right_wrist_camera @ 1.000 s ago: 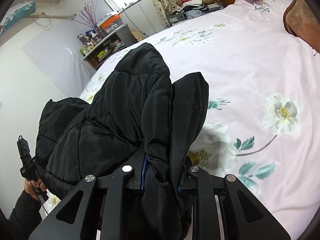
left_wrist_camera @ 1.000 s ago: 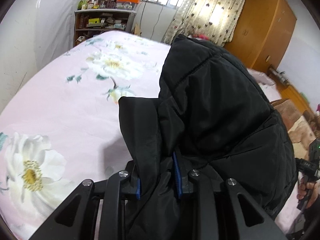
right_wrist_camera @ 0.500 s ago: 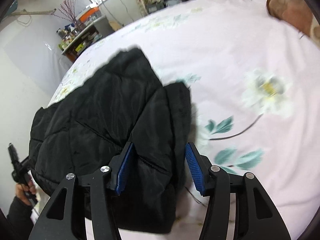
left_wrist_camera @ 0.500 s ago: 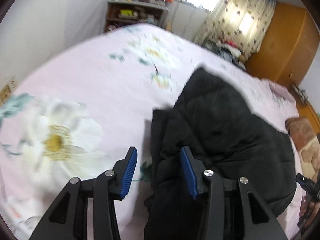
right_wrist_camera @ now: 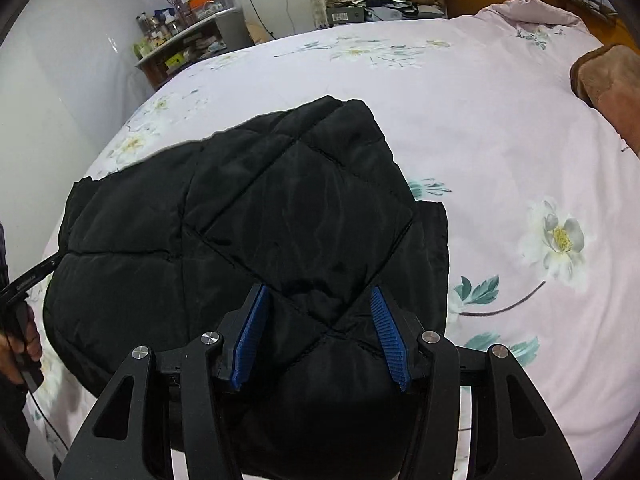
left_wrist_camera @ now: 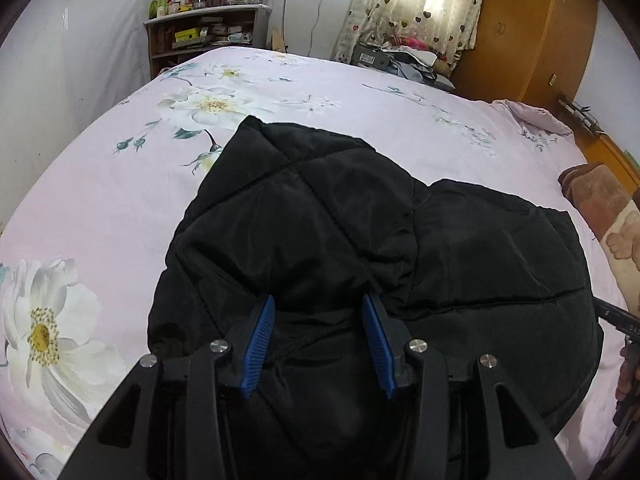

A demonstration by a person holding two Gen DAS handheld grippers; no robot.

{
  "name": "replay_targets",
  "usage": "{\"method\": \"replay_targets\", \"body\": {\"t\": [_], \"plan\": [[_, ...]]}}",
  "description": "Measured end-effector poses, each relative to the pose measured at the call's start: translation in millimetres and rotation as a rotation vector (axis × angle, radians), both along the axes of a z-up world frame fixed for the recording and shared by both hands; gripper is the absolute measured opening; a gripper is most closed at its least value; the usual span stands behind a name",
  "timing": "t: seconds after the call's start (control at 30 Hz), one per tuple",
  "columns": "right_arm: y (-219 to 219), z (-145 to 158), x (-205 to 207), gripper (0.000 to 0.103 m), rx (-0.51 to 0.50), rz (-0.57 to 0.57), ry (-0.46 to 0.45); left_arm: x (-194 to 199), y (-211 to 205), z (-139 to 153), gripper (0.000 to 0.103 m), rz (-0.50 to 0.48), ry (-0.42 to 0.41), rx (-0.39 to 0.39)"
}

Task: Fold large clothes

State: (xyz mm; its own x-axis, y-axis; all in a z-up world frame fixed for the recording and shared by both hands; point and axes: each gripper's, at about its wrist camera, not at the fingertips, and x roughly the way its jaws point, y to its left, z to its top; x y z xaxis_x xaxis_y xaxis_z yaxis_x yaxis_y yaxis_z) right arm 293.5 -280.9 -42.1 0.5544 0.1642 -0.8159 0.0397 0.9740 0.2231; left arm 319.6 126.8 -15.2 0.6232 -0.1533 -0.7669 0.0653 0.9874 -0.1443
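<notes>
Bedroom: pink floral bedsheet (left_wrist_camera: 120,208) covers the bed. A black quilted jacket (left_wrist_camera: 304,220) lies folded on it. Left gripper (left_wrist_camera: 318,340) and right gripper (right_wrist_camera: 320,332) have just been opening; both jaws stand apart, jacket fabric between the pads, ungripped.

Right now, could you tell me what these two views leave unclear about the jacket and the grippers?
- Black jacket: its near edge, both views, hidden behind the gripper frames.
- Sleeves and zip: folded under, unseen.
- Left gripper, right gripper: whether the open pads brush the fabric.
</notes>
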Motion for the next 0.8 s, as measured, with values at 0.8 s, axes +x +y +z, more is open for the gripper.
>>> {"method": "replay_targets", "body": {"t": [0.8], "plan": [[69,91,-189,0.054,-0.047,-0.024,-0.132,-203,-45,79,0.062,-0.012,-0.096,-0.009]]}}
